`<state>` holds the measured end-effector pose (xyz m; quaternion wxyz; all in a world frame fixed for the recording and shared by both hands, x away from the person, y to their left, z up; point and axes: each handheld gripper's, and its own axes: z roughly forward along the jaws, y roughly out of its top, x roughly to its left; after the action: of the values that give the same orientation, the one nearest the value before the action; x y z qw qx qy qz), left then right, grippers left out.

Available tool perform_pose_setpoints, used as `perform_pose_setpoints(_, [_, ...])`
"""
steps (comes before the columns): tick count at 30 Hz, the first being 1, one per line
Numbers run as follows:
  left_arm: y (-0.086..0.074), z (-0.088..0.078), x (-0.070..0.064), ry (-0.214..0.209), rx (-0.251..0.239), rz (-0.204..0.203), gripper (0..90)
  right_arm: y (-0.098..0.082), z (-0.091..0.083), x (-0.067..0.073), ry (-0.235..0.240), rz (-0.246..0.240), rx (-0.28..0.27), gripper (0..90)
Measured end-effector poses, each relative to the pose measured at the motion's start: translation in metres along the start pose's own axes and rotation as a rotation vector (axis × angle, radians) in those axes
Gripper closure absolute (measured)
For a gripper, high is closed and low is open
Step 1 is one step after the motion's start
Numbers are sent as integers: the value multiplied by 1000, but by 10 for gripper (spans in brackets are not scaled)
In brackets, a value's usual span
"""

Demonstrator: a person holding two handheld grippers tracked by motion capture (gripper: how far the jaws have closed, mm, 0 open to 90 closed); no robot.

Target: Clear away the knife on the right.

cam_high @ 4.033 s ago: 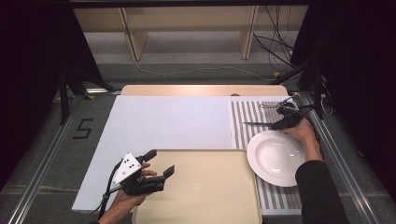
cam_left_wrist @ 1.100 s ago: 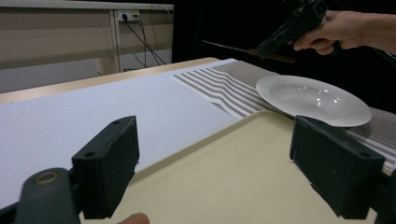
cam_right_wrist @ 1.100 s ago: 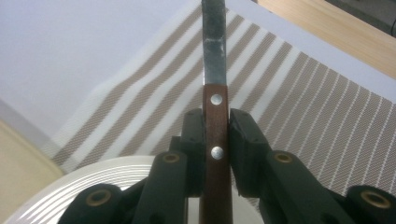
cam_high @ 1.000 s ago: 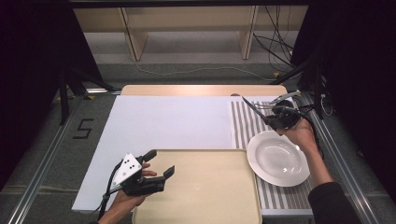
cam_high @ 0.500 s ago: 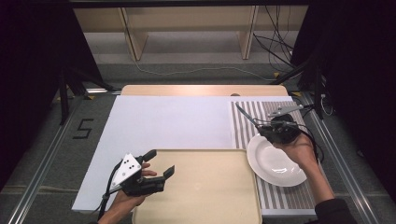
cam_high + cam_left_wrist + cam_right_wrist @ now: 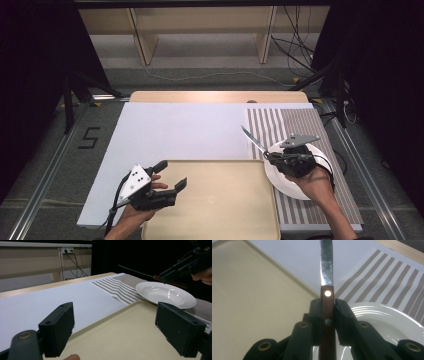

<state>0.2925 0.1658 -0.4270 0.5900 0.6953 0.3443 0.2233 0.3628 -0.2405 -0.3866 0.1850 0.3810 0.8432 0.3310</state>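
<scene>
Knife (image 6: 254, 140) sits clamped by its brown handle in my right gripper (image 6: 272, 156), blade aimed up and away over the striped mat (image 6: 290, 125), held above the near-left rim of the plate (image 6: 287, 190). Readable writing: a "5" (image 6: 89, 138) taped on the floor, left of the counter (image 6: 215, 96). My right hand (image 6: 312, 182) comes in low, wrist level. My left gripper (image 6: 171, 175) hangs over the tray (image 6: 215, 205) corner, jaws wide apart, holding nothing.
</scene>
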Motion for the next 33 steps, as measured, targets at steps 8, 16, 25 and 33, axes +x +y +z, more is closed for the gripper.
perform_pose_setpoints(8, [0, 0, -1, 0, -4, 1, 154, -13, -6, 19, 24, 3, -7, 773])
perform_pose_setpoints(16, [0, 0, -1, 0, -3, 4, 154, -22, -10, 37, 46, -2, -9, 773])
perform_pose_setpoints(25, [0, -1, -1, 1, -4, 6, 154, -30, -13, 57, 89, -10, 5, 773])
perform_pose_setpoints(33, [0, 0, -1, 3, -1, 6, 154, -39, -4, 71, 118, -23, 55, 773])
